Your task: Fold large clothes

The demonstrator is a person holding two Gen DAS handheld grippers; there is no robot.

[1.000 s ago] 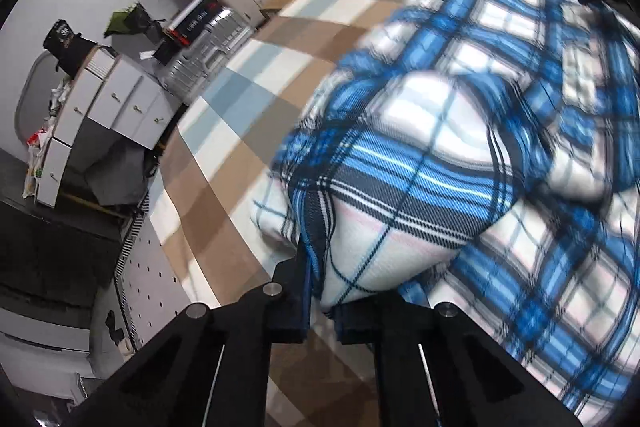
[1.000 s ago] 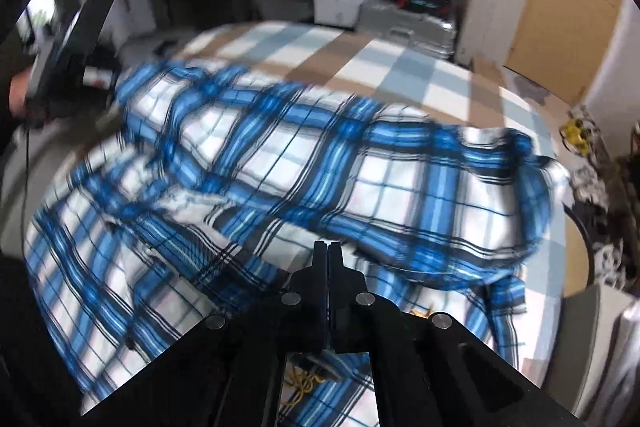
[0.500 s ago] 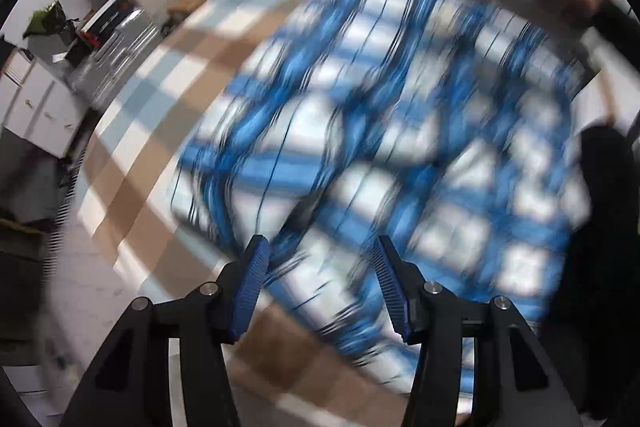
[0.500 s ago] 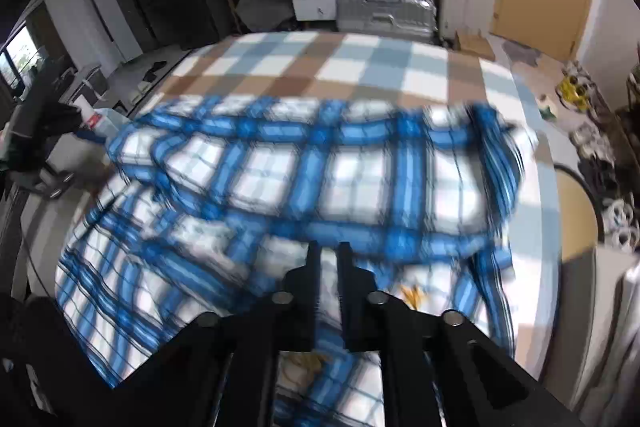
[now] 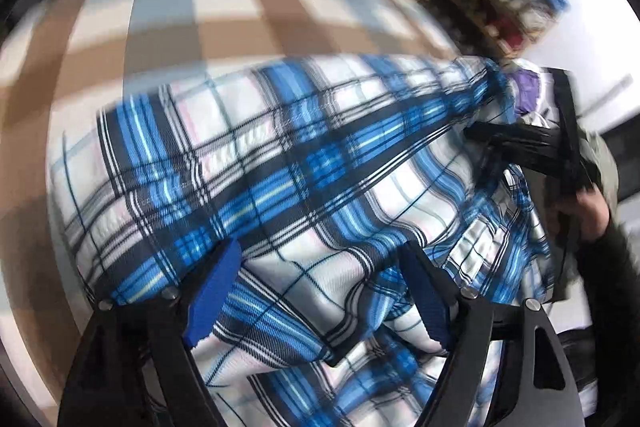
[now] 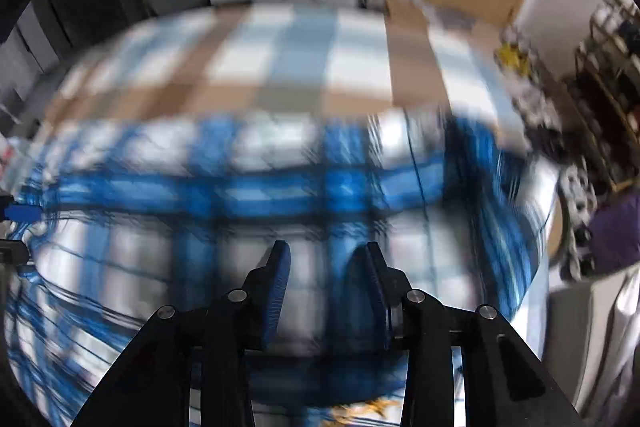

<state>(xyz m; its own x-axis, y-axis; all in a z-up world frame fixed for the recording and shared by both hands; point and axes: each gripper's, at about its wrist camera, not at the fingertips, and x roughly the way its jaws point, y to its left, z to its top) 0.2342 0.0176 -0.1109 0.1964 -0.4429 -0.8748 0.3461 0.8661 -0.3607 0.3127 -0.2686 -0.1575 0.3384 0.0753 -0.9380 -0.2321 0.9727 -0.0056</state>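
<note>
1. The plaid garment [image 5: 280, 163] lies spread on the checked bed [image 5: 192, 11], its long fold running left to right.
2. Left tool [image 5: 320, 291] gapes wide, empty, directly over the near fold.
3. Right tool [image 6: 326, 291] is part-open, empty, just above the cloth.

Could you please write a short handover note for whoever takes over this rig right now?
Left claw: open, holding nothing, just above the blue plaid garment.
Right claw: open, empty, over the same garment.
The garment lies on the checked bed cover, one layer folded over and rumpled.
Done: a first fold appears laid and let go.
Left: smooth it, regrasp an edge, finish the remaining folds. Both views are blurred, so check edges first.
</note>
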